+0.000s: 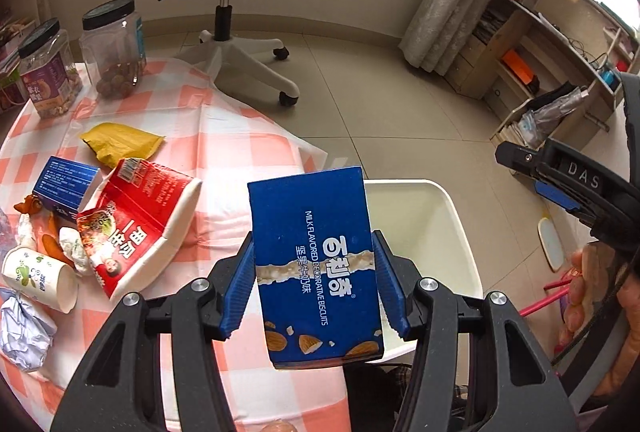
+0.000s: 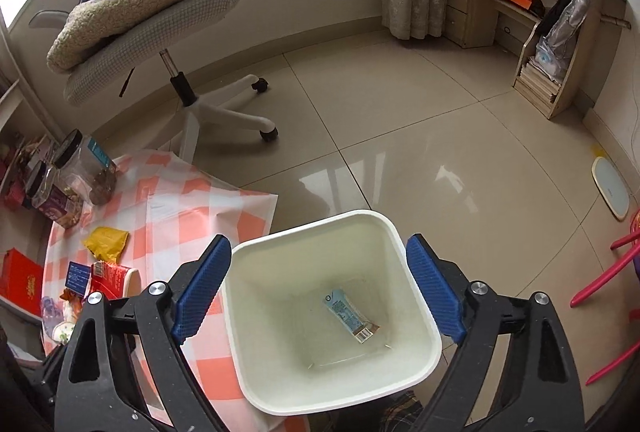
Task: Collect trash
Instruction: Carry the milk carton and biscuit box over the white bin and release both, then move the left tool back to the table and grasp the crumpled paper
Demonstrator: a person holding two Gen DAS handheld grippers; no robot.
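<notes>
The left hand-held gripper (image 1: 314,284) grasps a blue biscuit box (image 1: 316,264) upright between its pads, at the worktop (image 1: 224,151) edge just beside the white bin (image 2: 336,316). The right hand-held gripper (image 2: 320,288) hangs spread wide above the bin, which holds one wrapper (image 2: 350,316)

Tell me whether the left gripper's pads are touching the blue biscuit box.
Touching. The left wrist view shows the left gripper with both blue pads pressed flat against the sides of the blue biscuit box, holding it off the table.
</notes>
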